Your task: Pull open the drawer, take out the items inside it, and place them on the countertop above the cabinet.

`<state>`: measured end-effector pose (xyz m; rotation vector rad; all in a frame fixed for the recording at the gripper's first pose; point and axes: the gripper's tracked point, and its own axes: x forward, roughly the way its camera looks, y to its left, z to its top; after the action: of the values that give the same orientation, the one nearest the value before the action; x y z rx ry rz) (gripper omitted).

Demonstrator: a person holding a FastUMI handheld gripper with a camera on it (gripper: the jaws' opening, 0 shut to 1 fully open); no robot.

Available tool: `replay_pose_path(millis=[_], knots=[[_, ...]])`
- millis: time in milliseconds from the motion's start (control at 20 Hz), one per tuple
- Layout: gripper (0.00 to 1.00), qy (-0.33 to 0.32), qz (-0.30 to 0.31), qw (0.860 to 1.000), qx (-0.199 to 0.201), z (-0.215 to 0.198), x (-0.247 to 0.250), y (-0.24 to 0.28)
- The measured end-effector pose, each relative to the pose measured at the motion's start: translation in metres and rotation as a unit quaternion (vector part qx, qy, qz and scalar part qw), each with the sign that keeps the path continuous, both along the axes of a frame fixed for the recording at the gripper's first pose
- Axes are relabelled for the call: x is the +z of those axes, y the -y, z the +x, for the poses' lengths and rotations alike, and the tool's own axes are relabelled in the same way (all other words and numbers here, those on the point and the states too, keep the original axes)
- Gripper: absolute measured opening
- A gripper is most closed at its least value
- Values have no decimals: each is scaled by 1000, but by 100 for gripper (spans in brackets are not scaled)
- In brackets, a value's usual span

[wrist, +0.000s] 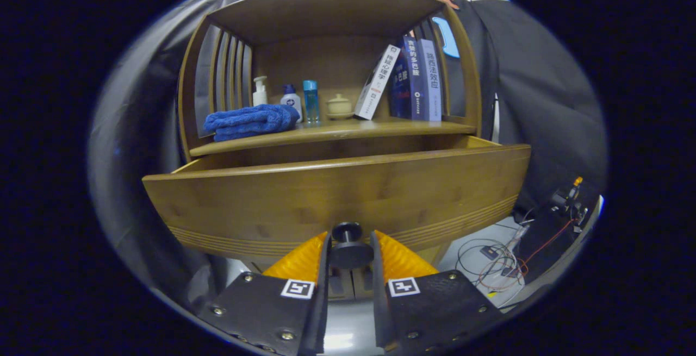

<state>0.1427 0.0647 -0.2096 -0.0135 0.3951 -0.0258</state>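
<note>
1. Between the two orange fingers (399,258) of the claw (350,255): the drawer's dark round knob (348,248), both pads narrowed close against its sides and seemingly clamped on it, though actual contact is hard to confirm through the fisheye bend.
2. Just beyond the knob: the wooden drawer (337,193), front panel standing well clear of the cabinet body, a gap visible behind its top edge. Pulling step therefore under way or nearly done, judging by that gap.
3. Inside the drawer: hidden by the front panel from this low angle; contents impossible to name.
4. Above the drawer: the surface (337,130), already carrying a folded blue towel (250,121), a pump bottle (260,92), two small bottles, a lidded pot (340,106) and leaning books (413,81). Free space mostly along the front edge, between towel and books.
5. Next move, as a judgement: release the knob, spread the fingers, rise above the panel's top edge, look down into the drawer and choose the first item.
6. Care needed: lift clear of the panel before reaching in.
</note>
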Motion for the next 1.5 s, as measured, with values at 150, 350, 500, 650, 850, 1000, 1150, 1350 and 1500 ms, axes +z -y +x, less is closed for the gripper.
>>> replay_pose_path(millis=[150, 350, 500, 650, 850, 1000, 1150, 1350, 1500], knots=[[35, -17, -9, 1000, -5, -25, -3, 3], [35, -23, -8, 1000, -16, -51, -2, 5], [35, -26, -12, 999, -28, -65, -1, 8], [35, -24, -7, 999, -20, -66, 0, 6], [46, -19, 7, 1000, 2, -68, 6, -4], [60, 13, 20, 999, 22, -69, 37, -8], [61, 64, 24, 997, 28, -61, 84, -11], [61, 110, 20, 993, 41, -32, 137, -20], [61, 112, 26, 992, 42, 9, 157, -20]])
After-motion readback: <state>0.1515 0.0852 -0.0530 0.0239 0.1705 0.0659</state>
